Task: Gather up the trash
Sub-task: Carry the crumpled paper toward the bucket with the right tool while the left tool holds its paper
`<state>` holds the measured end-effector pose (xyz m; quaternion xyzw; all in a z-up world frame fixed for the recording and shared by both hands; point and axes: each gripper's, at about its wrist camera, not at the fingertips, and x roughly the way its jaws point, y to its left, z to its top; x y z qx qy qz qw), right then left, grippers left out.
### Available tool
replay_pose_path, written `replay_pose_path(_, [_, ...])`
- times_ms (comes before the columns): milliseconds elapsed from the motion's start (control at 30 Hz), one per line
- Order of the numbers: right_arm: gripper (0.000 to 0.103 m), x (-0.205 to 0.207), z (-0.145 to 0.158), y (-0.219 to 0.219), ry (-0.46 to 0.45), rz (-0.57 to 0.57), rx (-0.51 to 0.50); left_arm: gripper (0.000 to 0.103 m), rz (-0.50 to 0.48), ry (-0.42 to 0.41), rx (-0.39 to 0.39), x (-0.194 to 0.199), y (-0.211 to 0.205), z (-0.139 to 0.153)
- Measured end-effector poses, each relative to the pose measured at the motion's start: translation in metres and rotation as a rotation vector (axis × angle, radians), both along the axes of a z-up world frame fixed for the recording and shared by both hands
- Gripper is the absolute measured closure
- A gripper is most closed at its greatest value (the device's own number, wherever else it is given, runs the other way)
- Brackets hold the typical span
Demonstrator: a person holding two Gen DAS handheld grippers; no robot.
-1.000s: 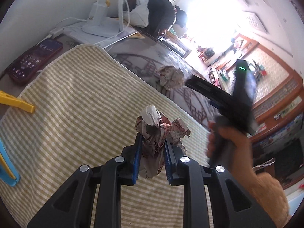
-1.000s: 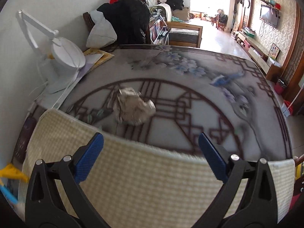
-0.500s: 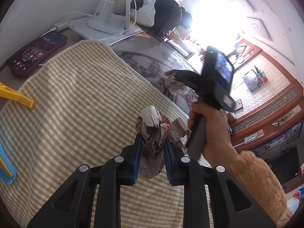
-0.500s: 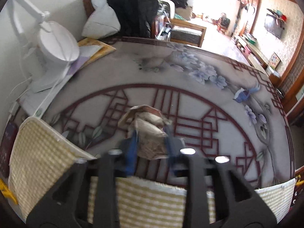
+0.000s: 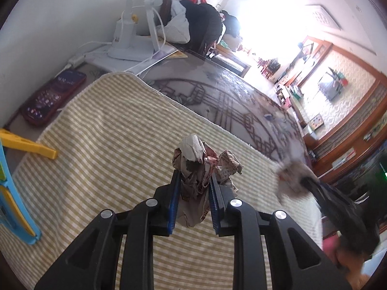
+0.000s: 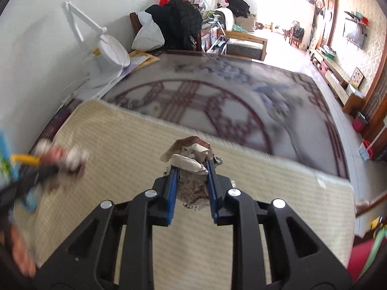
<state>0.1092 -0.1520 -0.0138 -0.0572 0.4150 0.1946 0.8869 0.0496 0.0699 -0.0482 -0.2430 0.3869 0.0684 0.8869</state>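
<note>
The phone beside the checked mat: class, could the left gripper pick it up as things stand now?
Probably not yet. The left gripper is shut on a crumpled paper wad, so its jaws are full. The phone lies uncovered on the table beside the checked mat, with nothing lying between, so only the load hinders it.

Each hand-held gripper (image 5: 193, 188) (image 6: 191, 183) is built of black plastic arms, with silver screws set at five and seven o'clock and ribbed blue pads (image 5: 174, 200).
</note>
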Motion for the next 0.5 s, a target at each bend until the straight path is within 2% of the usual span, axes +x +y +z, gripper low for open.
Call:
replay_pose_path(133, [0.080,-0.050,-0.003,-0.033,0.000,0.014,-0.003,0.082,-0.016,0.004,0.100,-0.006,-0.013,0.004])
replay_pose_path(267, [0.080,-0.095,-0.005,-0.057,-0.105,0.023,-0.055,0.082,-0.039,0.013,0.181,-0.010,-0.028,0.007])
replay_pose_path(433, [0.080,-0.105,-0.009,-0.074,-0.116,-0.006,0.006,0.082,-0.052,-0.010,0.273,-0.019,-0.047,0.022])
replay_pose_path(500, [0.080,-0.106,-0.007,-0.080,-0.144,-0.017,-0.008,0.082,-0.049,-0.027,0.277,-0.027,-0.058,0.029])
